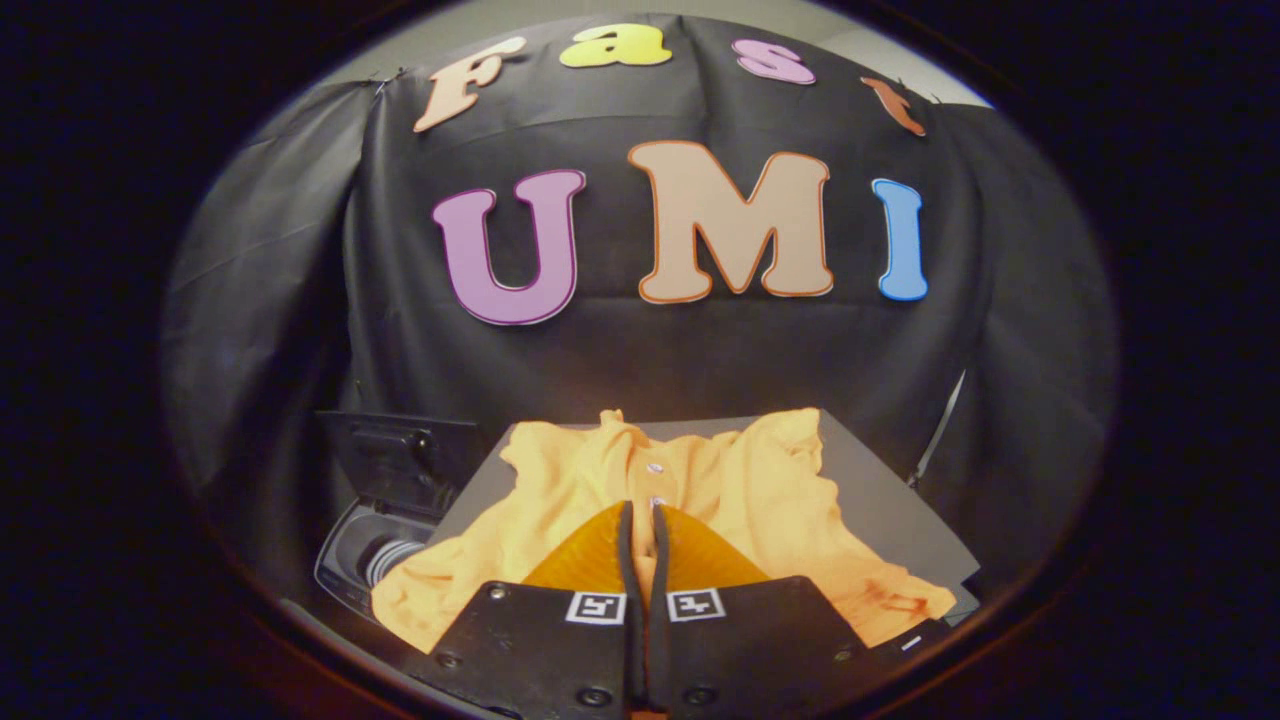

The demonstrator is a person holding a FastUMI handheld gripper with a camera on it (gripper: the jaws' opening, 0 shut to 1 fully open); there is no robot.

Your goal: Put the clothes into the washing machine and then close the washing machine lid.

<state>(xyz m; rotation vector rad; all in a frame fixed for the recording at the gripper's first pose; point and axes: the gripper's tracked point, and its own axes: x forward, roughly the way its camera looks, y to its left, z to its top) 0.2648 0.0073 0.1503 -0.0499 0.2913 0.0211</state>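
Gripper view, looking forward along the two fingers. The hand-held gripper (640, 512) has its fingers drawn nearly together, with only a thin slit between them; the tips sit at the button strip of an orange shirt (700, 490), and a narrow fold of the fabric appears to be pinched in the slit — whether both fingers truly press on it cannot be told for certain. The shirt lies spread and rumpled over a grey bench (890, 500), its collar pointing away from the fingers and one sleeve trailing off to the left. That sleeve hangs toward the washing machine (365, 560), which stands low beside the bench on the left; its lid (395, 460) is raised and leans back, leaving the drum opening free to receive the garment. The grip is taken near the middle of the shirt, probably so that the cloth lifts as one bundle rather than dragging by a corner. Judged from this layout, the task is at its start — the shirt is not yet in the drum, and the lid is not yet closed.
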